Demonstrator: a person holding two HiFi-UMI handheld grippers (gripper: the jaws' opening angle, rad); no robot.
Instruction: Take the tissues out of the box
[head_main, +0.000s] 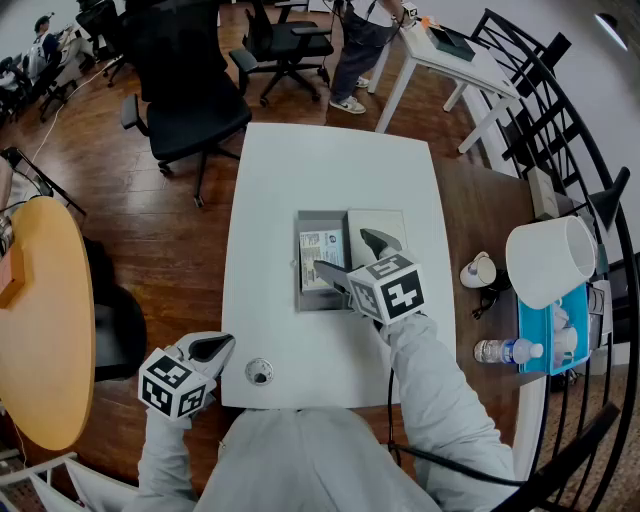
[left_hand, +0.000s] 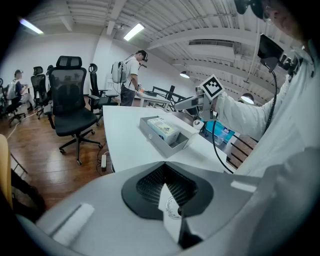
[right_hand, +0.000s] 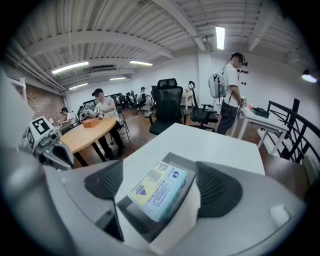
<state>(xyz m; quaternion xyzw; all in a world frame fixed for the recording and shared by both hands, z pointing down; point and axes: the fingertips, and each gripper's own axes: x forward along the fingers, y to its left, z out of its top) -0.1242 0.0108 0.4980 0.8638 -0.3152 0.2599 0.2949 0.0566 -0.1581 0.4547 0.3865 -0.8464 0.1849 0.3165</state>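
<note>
A grey box (head_main: 301, 262) lies in the middle of the white table (head_main: 340, 170), and a blue-and-yellow tissue pack (head_main: 320, 252) lies inside it. The box's white lid (head_main: 388, 222) rests against its right side. My right gripper (head_main: 352, 258) hovers low over the box with its jaws wide open. In the right gripper view the tissue pack (right_hand: 157, 189) sits between the two pads, and neither pad touches it. My left gripper (head_main: 220, 345) is off the table's front left corner, its jaws shut and holding nothing. The left gripper view shows the box (left_hand: 152, 137) far ahead.
A small round object (head_main: 259, 372) sits near the table's front edge. A black office chair (head_main: 190, 100) stands at the back left and a round wooden table (head_main: 40, 320) at the left. On the right side table are a cup (head_main: 480, 270), a water bottle (head_main: 508, 351) and a white lampshade (head_main: 550, 262).
</note>
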